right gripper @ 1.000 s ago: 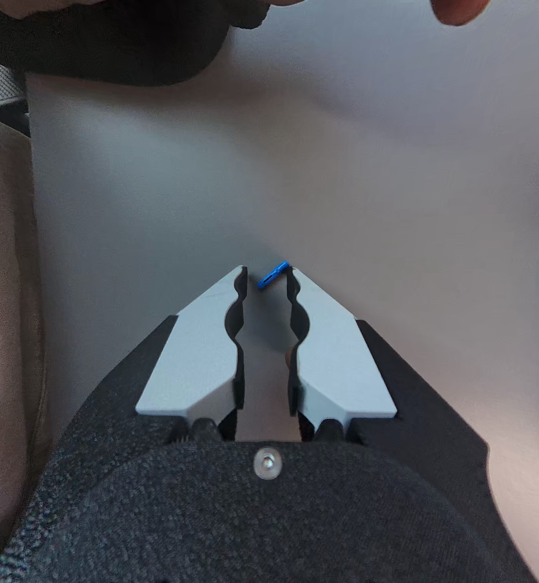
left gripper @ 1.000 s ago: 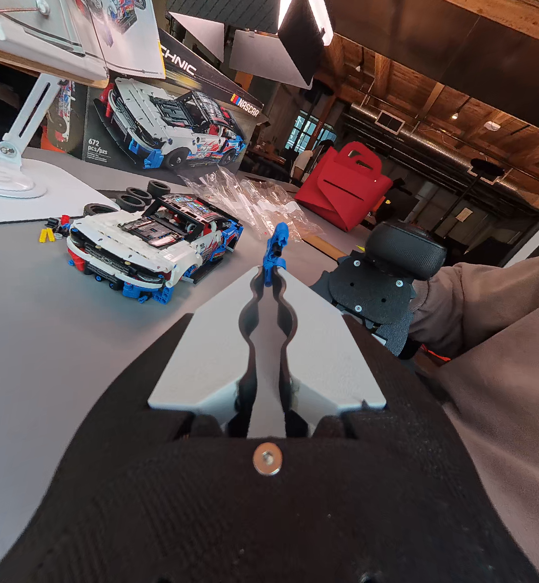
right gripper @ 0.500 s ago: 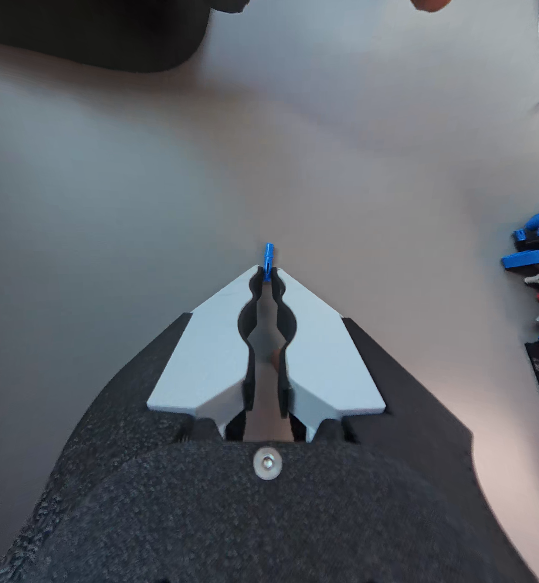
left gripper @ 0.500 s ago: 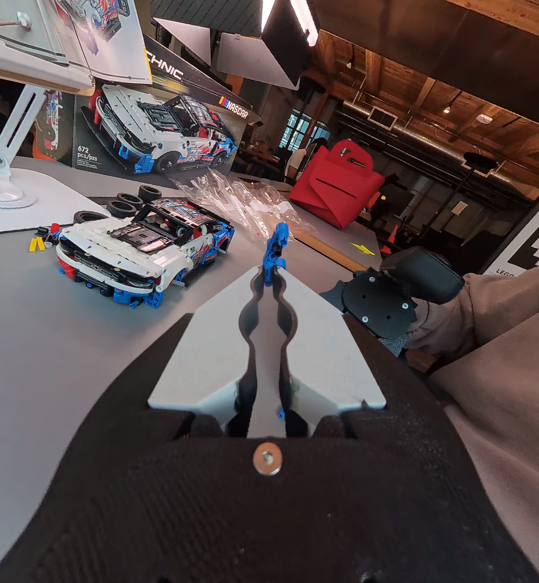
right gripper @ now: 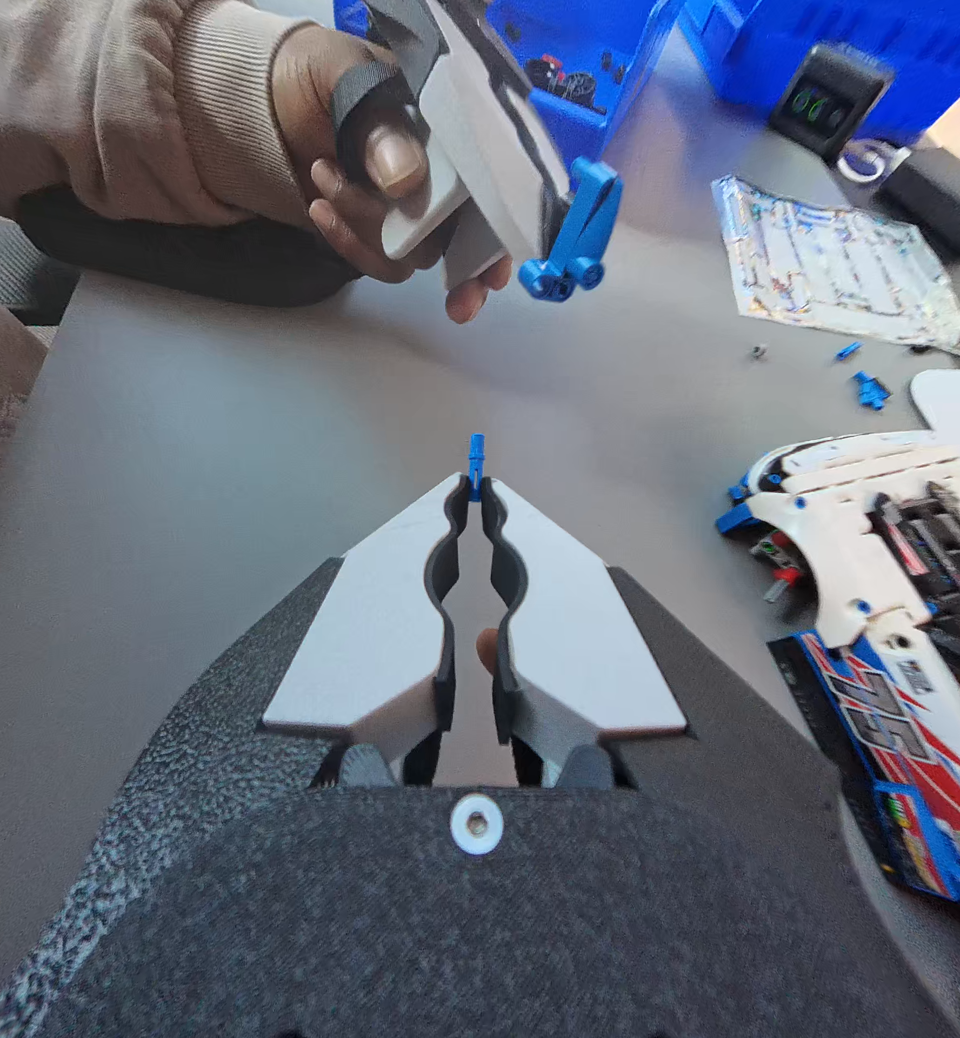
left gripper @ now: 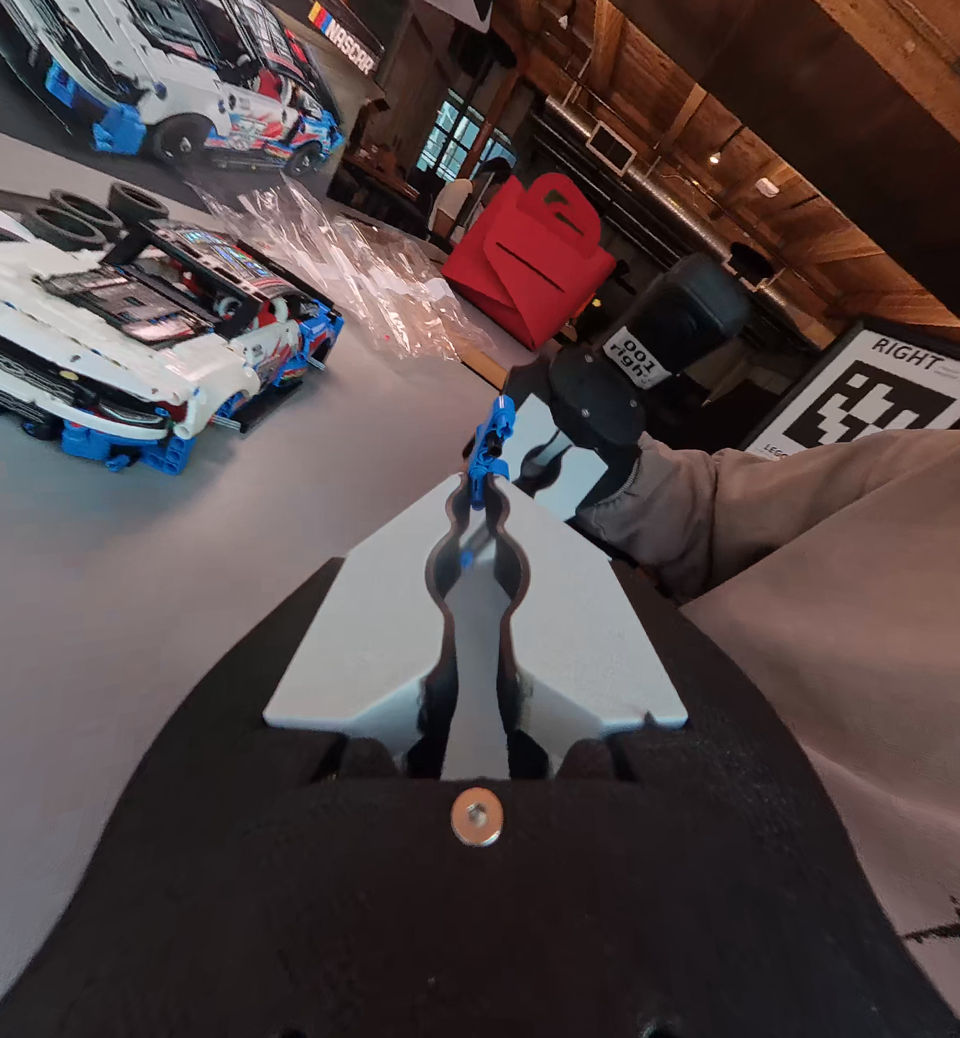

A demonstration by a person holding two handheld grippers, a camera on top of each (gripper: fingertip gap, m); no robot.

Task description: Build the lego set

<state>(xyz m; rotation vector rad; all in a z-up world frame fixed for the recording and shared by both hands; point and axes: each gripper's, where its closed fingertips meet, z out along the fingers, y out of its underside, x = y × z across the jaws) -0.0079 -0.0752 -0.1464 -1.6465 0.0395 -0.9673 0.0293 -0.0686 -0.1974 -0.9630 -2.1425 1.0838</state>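
My left gripper (left gripper: pixel 478 487) is shut on a blue beam piece (left gripper: pixel 490 444) that sticks up past its tips; it also shows in the right wrist view (right gripper: pixel 570 236), held above the grey table at upper middle. My right gripper (right gripper: pixel 475 487) is shut on a small blue pin (right gripper: pixel 475 459), lifted off the table and pointing forward. The right gripper shows in the left wrist view (left gripper: pixel 528 444) just right of the beam. The white, blue and red lego car (left gripper: pixel 129 342) stands at left, and at the right edge of the right wrist view (right gripper: pixel 871 618).
Black tyres (left gripper: pixel 90 216) lie behind the car, with clear plastic bags (left gripper: pixel 365 269), the set's box (left gripper: pixel 174 95) and a red bag (left gripper: pixel 528 264). In the right wrist view lie a sticker sheet (right gripper: pixel 837 269), loose blue pieces (right gripper: pixel 868 390), blue bins (right gripper: pixel 691 62) and a small black device (right gripper: pixel 826 98). My right fingertips sit around 7 centimeters from my left ones.
The right gripper shut on the blue pin, lifted it off the table and swung up toward the left gripper. The left gripper moved closer to the car, still holding the beam.
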